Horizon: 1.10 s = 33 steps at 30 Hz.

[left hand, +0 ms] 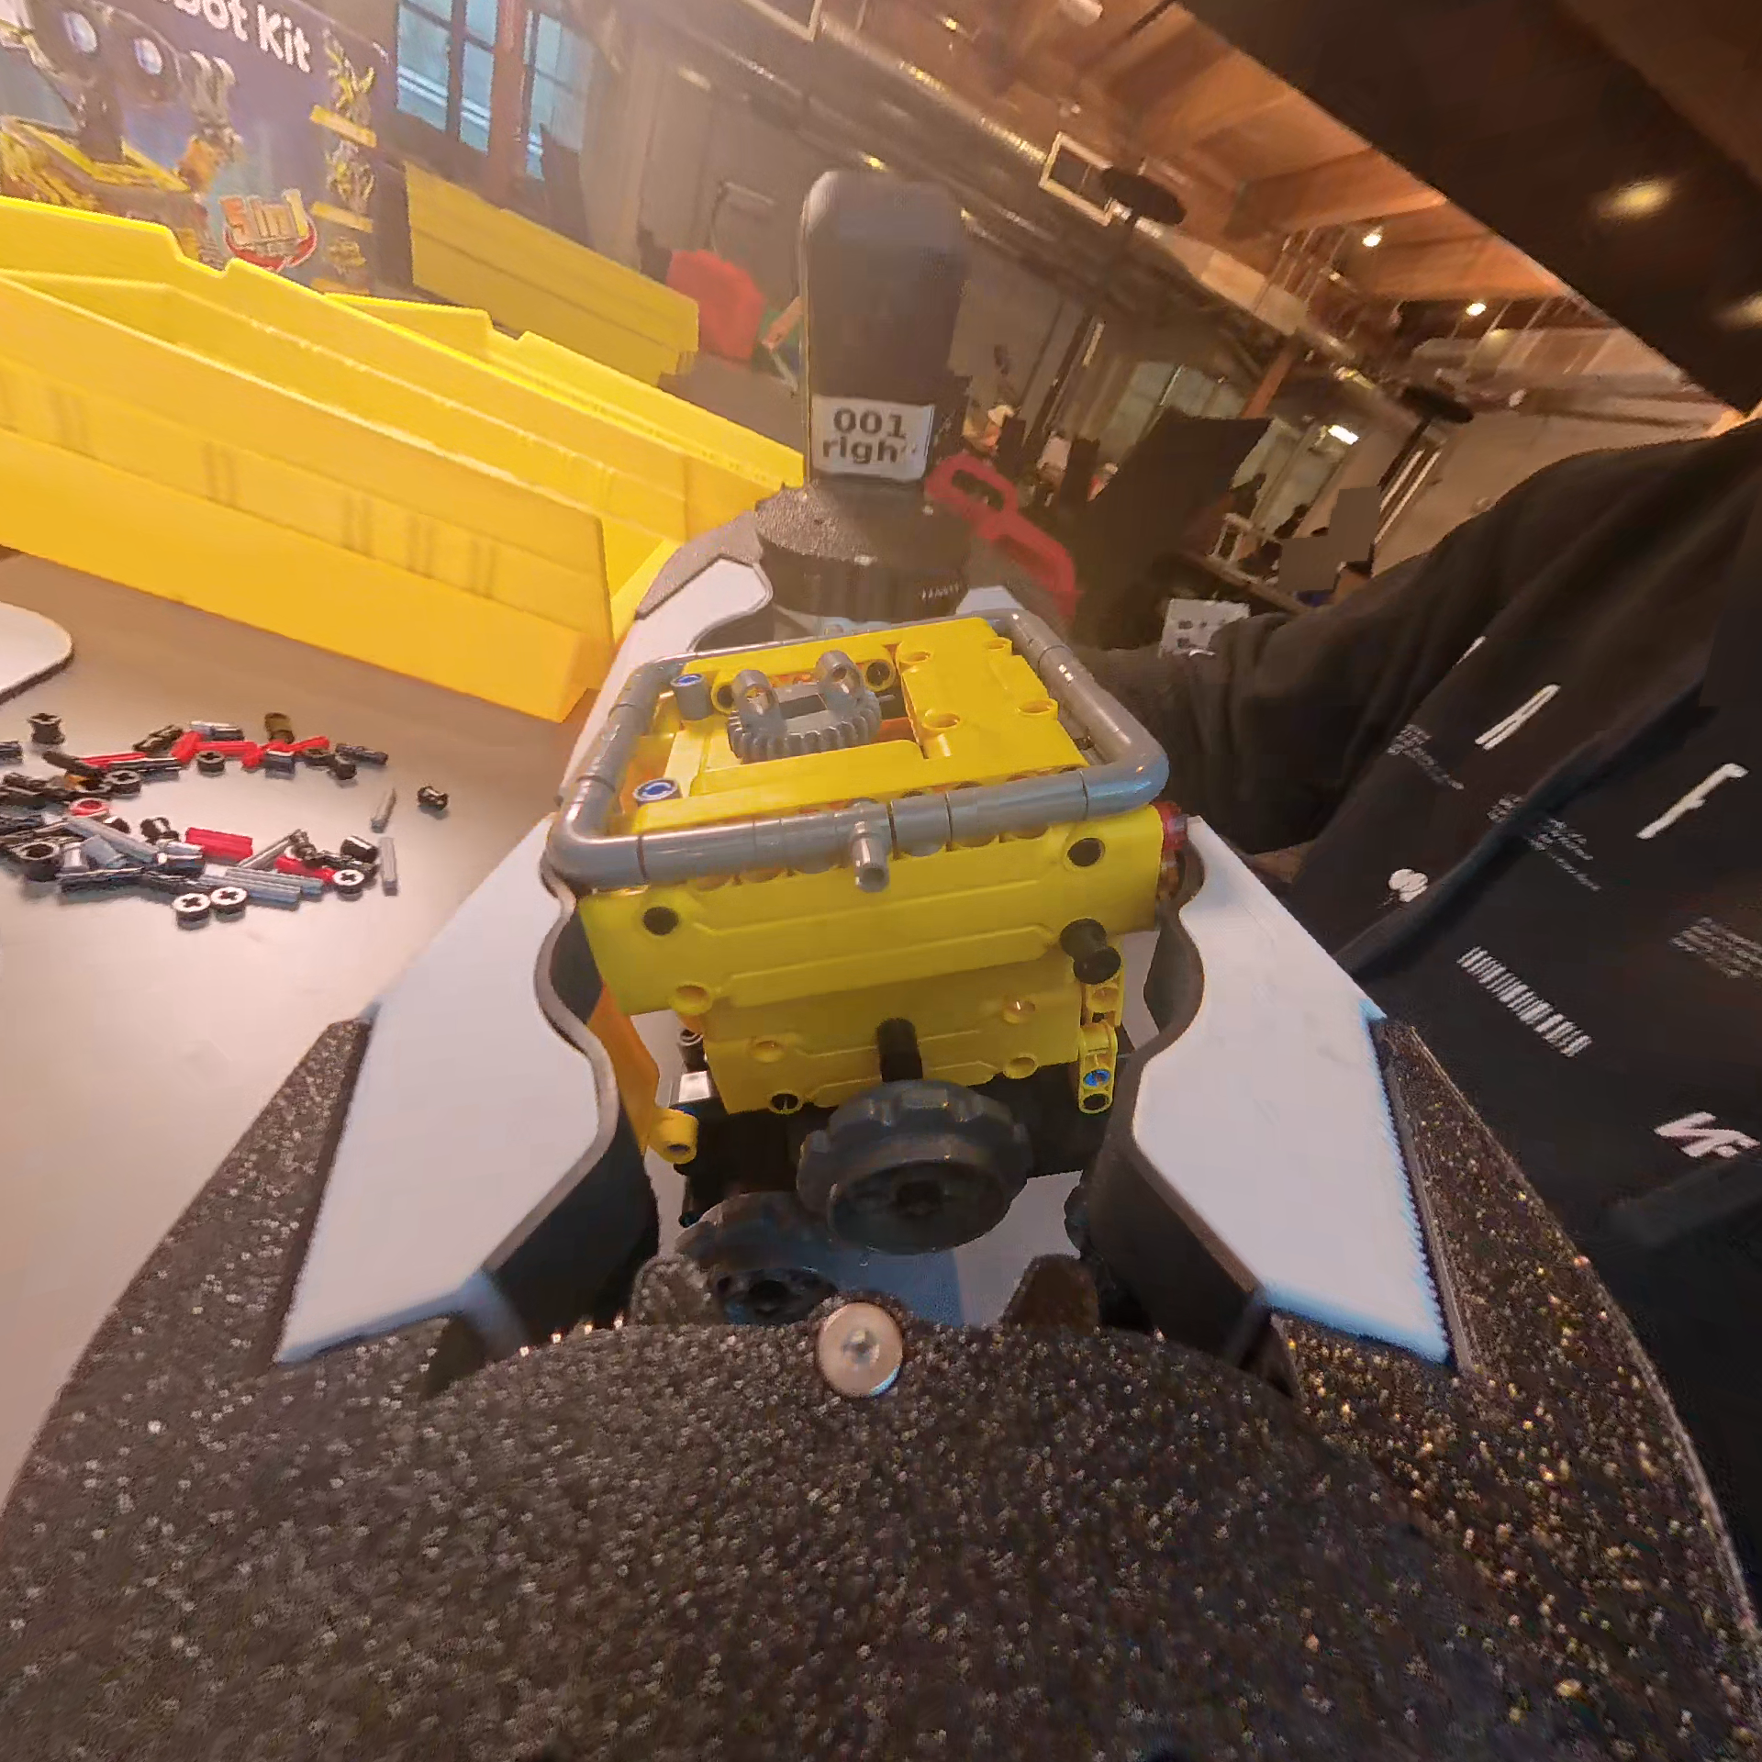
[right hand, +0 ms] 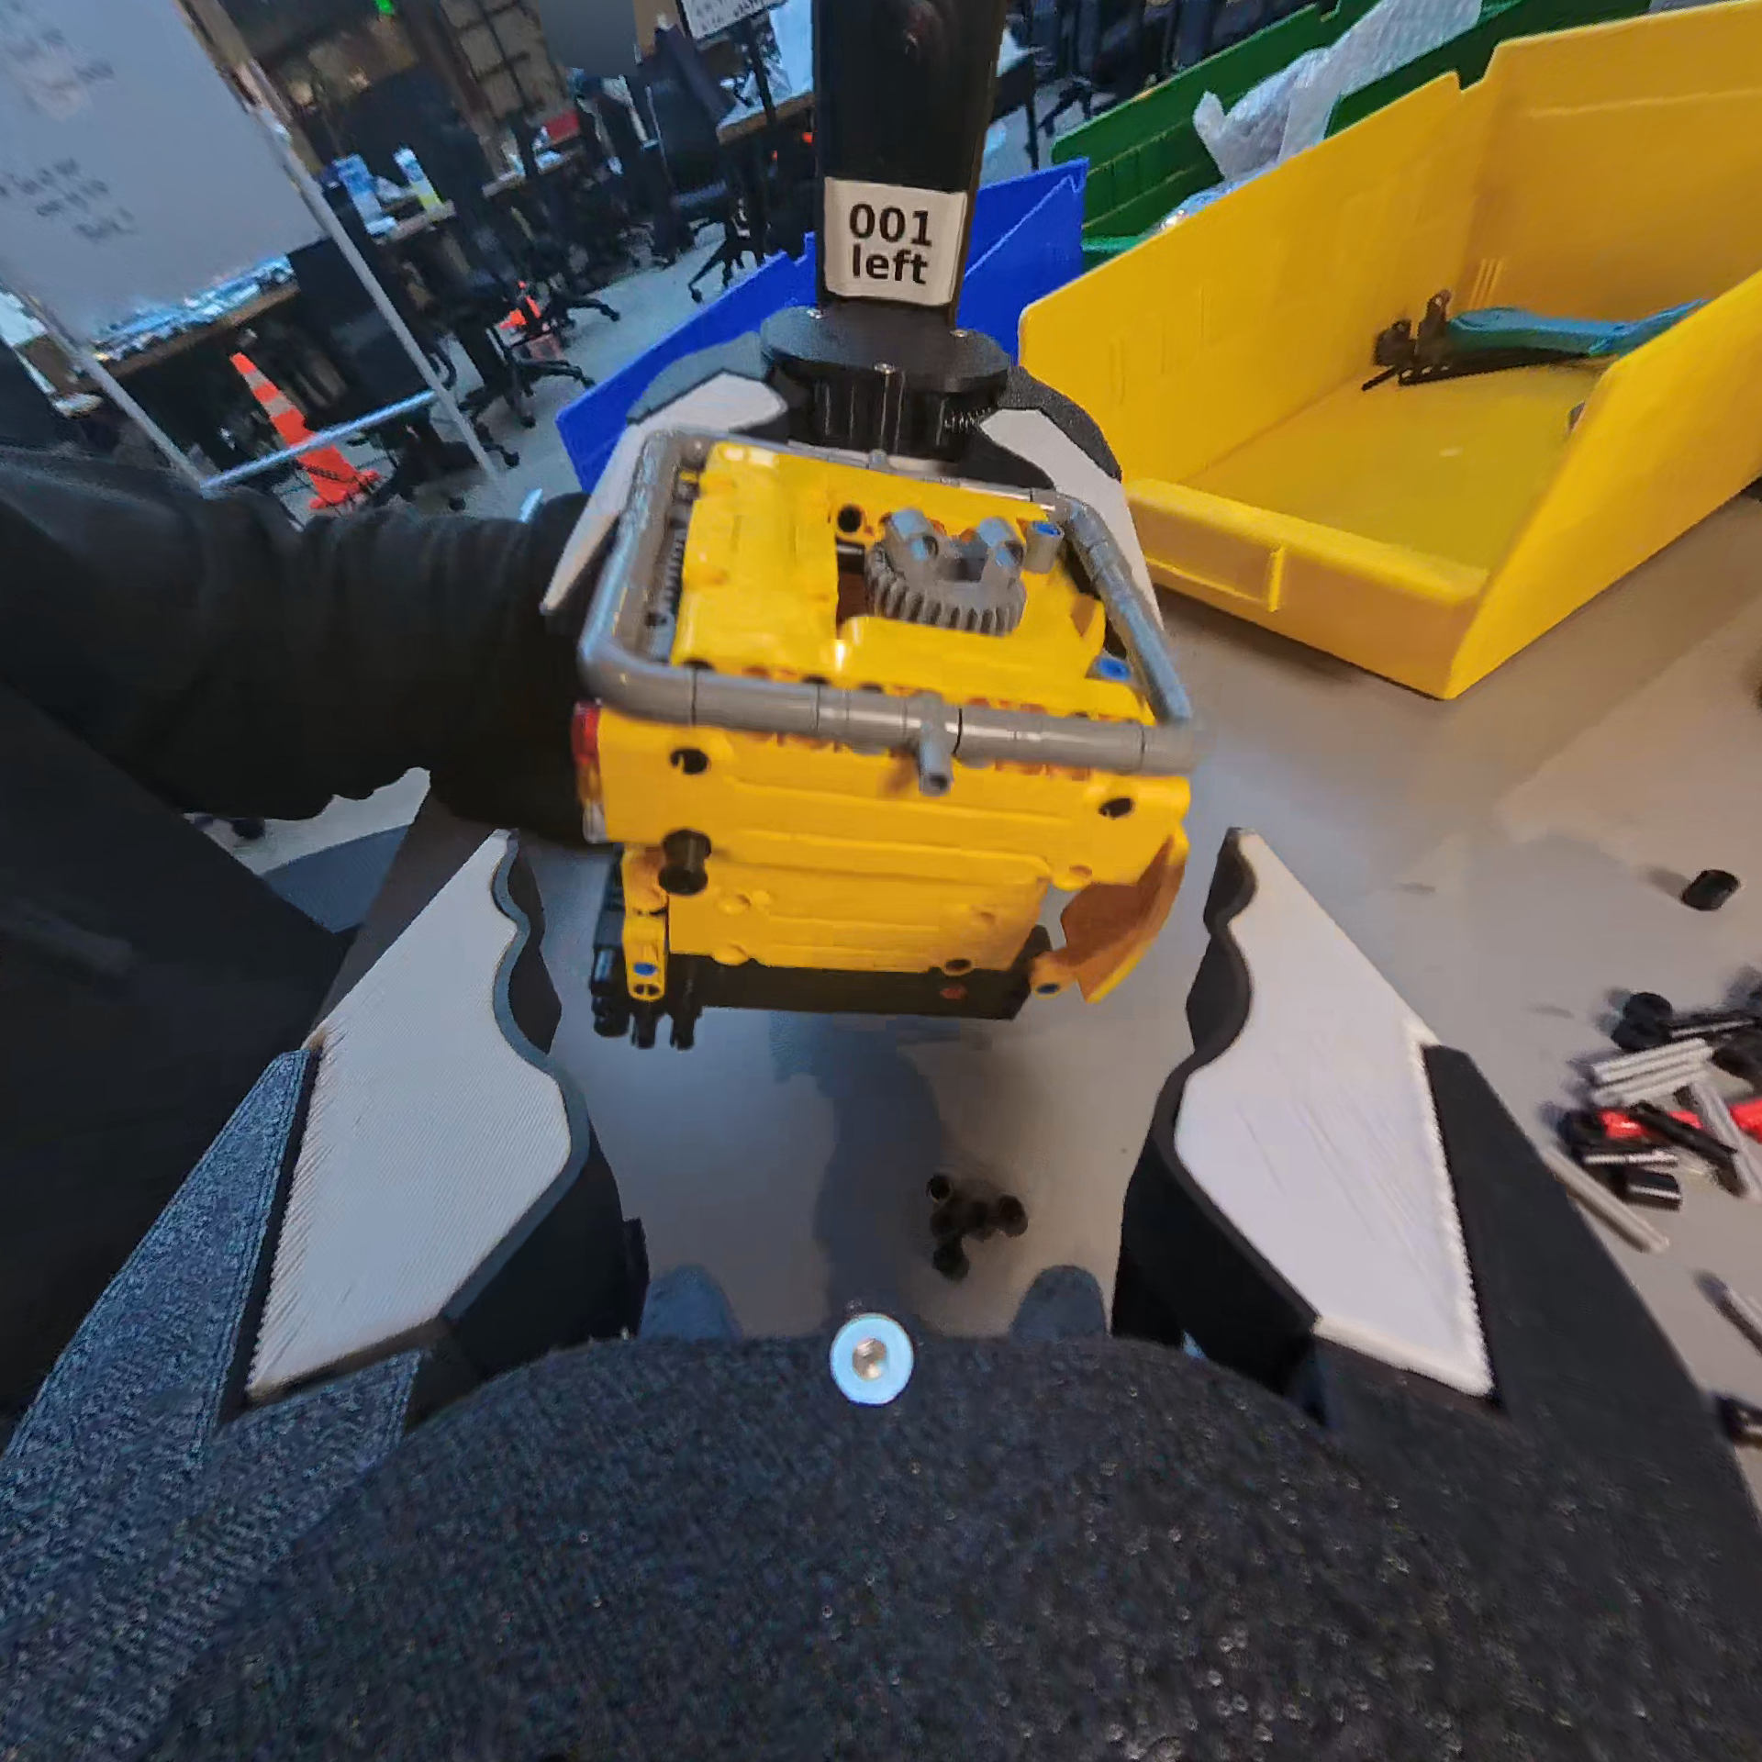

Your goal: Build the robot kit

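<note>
Starting on the left side of the left wrist view, there's a scatter of small black, red and grey pins (left hand: pixel 181 820) loose on the grey table (left hand: pixel 191 1001), with stacked yellow bins (left hand: pixel 315 496) behind them. Moving to the middle, the left gripper (left hand: pixel 872 791) has its white fingers (left hand: pixel 458 1039) pressed against both sides of a yellow brick-built block (left hand: pixel 858 915), so it's clamped on that. The block has a grey tube frame (left hand: pixel 810 839) round its top, a grey gear (left hand: pixel 791 729) sitting in it, and black wheels (left hand: pixel 911 1168) at the near end. It's lifted off the table.

Over in the right wrist view, the right gripper (right hand: pixel 872 877) sits just in front of the same block (right hand: pixel 877 801), fingers (right hand: pixel 1325 1125) spread apart and not touching it. A black sleeve (right hand: pixel 267 648) comes in from the left. Further right there's an open yellow bin (right hand: pixel 1430 458) and more loose pins (right hand: pixel 1678 1116) on the table.
</note>
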Available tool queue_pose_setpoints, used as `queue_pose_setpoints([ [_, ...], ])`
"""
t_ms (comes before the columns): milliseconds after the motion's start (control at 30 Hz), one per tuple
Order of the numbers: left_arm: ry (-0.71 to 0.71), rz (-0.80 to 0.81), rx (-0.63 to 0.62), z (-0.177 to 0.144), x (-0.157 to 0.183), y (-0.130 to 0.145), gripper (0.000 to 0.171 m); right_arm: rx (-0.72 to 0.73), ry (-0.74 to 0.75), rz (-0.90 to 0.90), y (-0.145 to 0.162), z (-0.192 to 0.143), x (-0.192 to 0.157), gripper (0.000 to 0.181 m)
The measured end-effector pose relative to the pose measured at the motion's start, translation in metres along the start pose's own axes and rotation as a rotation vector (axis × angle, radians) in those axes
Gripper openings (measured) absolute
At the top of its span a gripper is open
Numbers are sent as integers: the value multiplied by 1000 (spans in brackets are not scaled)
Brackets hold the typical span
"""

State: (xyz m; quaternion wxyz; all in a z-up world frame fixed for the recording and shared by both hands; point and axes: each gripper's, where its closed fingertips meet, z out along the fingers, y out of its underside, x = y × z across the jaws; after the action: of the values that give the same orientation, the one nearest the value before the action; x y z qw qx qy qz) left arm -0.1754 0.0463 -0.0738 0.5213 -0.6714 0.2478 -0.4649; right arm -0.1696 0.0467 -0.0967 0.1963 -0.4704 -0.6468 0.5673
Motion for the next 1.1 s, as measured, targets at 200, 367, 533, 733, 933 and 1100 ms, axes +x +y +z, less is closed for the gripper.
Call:
queue_pose_setpoints([
  [200,-74,79,-65,-1,-6,12,116,-70,-11,-126,5,14,10,122],
  [367,-99,136,-128,-10,-11,23,117,-90,29,-205,10,23,15,120],
  [533,-204,157,-173,-25,-27,25,116,-107,150,-268,10,28,27,120],
  [733,-314,133,-158,-45,-33,24,111,-134,368,-369,10,30,37,119],
  [933,-463,186,-147,-56,-36,17,86,-182,677,-294,18,24,54,121],
  [1100,-528,161,-126,-66,-44,16,70,-229,595,-251,23,26,38,133],
])
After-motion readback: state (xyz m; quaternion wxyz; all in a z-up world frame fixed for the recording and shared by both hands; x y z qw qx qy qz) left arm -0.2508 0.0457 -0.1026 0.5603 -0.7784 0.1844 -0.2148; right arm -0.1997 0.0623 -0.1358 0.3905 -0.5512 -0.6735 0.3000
